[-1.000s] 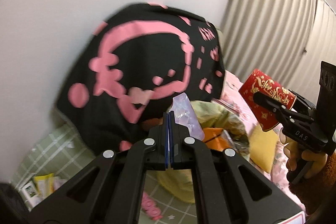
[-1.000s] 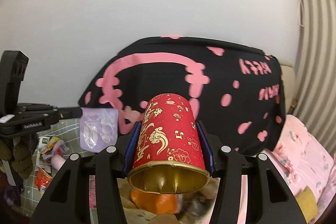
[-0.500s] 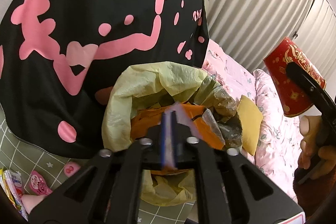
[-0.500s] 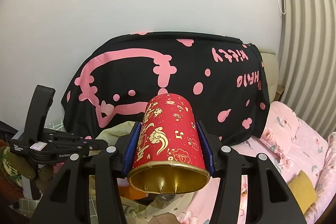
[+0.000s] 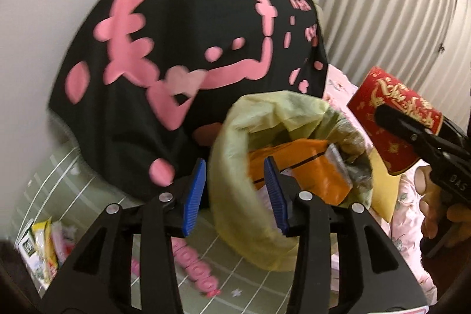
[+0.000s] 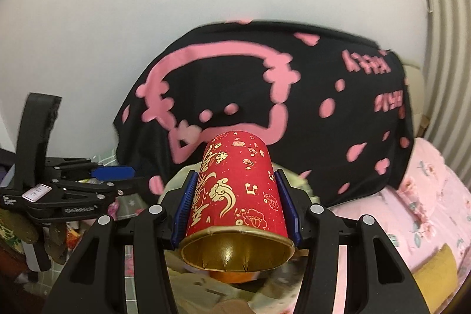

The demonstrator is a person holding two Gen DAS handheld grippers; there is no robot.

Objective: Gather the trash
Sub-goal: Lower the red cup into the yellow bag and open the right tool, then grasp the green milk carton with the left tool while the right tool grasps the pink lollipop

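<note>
A yellow-green trash bag [image 5: 235, 137] stands open on the bed, with an orange packet [image 5: 303, 167] lying inside. My left gripper [image 5: 235, 193] hovers just in front of the bag's rim. Its jaws are opening, and nothing sits between the blue pads [image 5: 194, 190]. My right gripper [image 6: 235, 181] is shut on a red paper cup [image 6: 238, 184] with gold patterns, held on its side with its gold mouth towards the camera. In the left wrist view, that cup [image 5: 391, 119] hangs to the right of the bag and above it. The left gripper [image 6: 112, 175] shows at the left of the right wrist view.
A black blanket with pink shapes [image 5: 191, 49] rises behind the bag against the white wall. Snack packets [image 5: 41, 246] lie at the lower left on a green checked sheet [image 5: 73, 181]. Pink bedding [image 6: 426, 196] and a yellow cushion [image 6: 438, 270] are to the right, curtains [image 5: 397, 5] beyond.
My left gripper went from shut on a pale purple wrapper to open, and the wrapper is gone from its pads. Both grippers dropped closer to the bag. The cup stays held.
</note>
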